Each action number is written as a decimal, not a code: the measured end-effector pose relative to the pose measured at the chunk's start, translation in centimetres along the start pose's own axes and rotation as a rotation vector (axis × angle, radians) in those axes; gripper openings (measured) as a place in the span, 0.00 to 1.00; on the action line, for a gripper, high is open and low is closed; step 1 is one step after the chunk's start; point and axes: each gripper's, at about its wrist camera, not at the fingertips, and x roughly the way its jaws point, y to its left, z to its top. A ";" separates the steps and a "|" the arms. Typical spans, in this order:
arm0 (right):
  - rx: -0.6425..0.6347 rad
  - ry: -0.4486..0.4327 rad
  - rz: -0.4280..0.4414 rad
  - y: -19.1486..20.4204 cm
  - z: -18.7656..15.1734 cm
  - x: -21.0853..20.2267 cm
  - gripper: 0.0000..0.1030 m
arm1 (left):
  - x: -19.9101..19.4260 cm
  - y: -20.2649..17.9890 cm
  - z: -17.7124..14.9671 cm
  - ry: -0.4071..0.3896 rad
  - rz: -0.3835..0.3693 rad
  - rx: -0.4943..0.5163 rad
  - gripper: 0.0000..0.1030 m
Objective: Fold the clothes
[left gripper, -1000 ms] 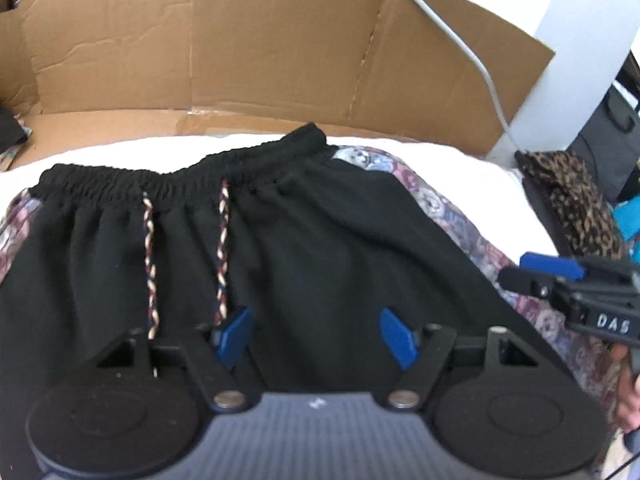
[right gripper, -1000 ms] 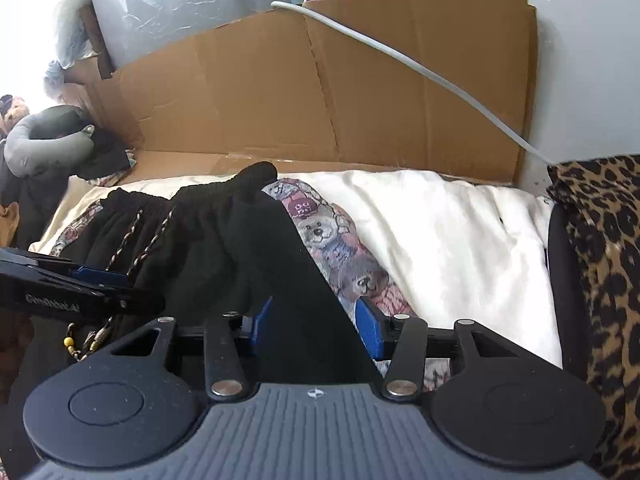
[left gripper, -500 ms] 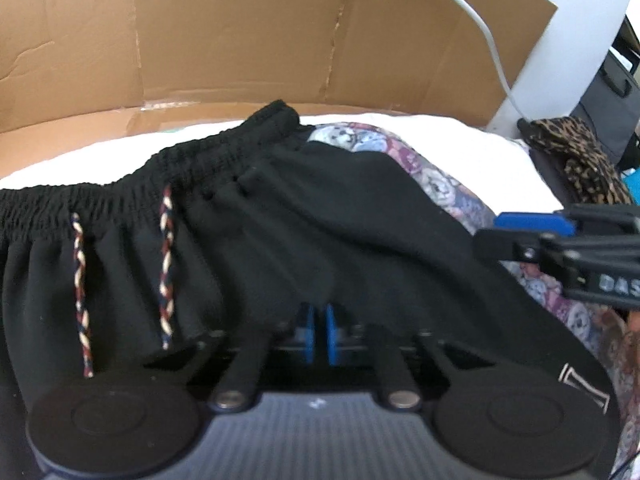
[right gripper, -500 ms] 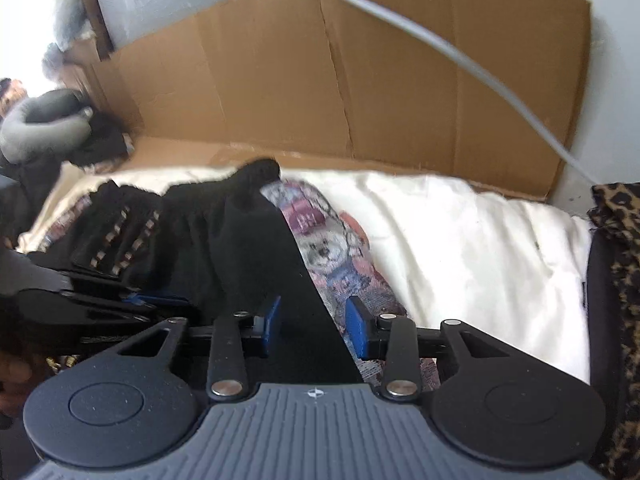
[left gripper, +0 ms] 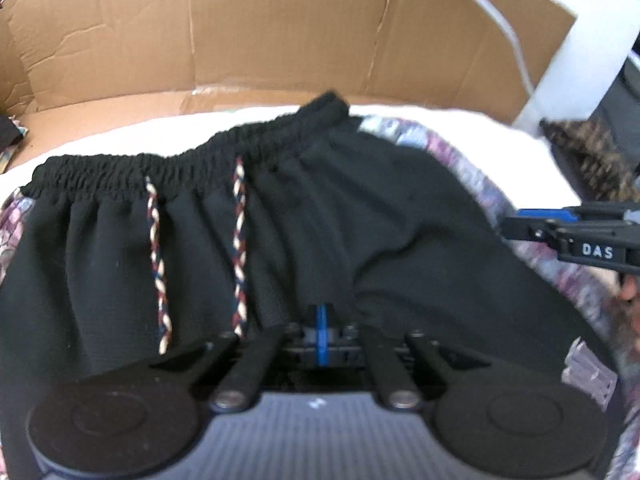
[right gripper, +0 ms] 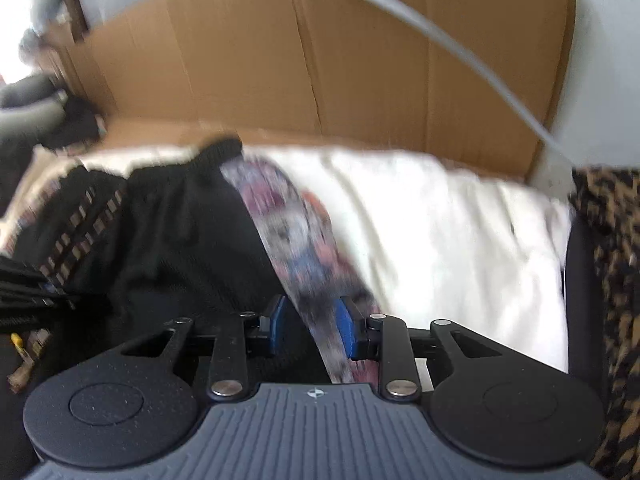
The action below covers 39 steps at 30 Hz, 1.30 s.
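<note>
Black shorts [left gripper: 360, 220] lie flat on a white sheet, elastic waistband [left gripper: 180, 168] at the far side, two braided drawstrings [left gripper: 239, 240] hanging toward me. Patterned side panels run down both edges. My left gripper [left gripper: 322, 320] is shut on a pinch of black fabric near the shorts' middle. My right gripper [right gripper: 310, 326] straddles the shorts' right edge: the patterned panel [right gripper: 296, 240] passes between its blue pads [right gripper: 276, 324], which still stand apart. In the left wrist view the right gripper [left gripper: 520, 222] comes in from the right over that edge.
A cardboard wall [left gripper: 280, 32] stands behind the white sheet [right gripper: 440, 240], with a grey cable [right gripper: 440, 36] across it. Leopard-print fabric [right gripper: 612, 240] lies at the right. Dark items [right gripper: 40, 120] are piled at the far left.
My left gripper went from wide open to shut on the black fabric. The right gripper's pads drew closer together around the patterned edge, and its view is now blurred by motion.
</note>
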 end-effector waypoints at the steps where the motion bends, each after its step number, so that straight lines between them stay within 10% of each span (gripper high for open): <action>1: 0.005 -0.015 -0.003 0.0 0.5 0.0 0.33 | -0.2 0.0 0.3 -0.017 -0.008 -0.005 0.03; 12: 0.006 0.023 0.001 1.8 1.3 4.5 0.07 | -0.8 0.6 2.0 -0.090 -0.026 -0.060 0.07; 20: -0.022 0.011 -0.011 2.3 1.3 3.7 0.10 | -4.1 3.5 0.0 -0.112 0.028 -0.086 0.38; 39: 0.001 0.061 -0.061 0.7 0.2 4.2 0.13 | -6.6 18.2 -3.8 -0.165 0.355 -0.304 0.26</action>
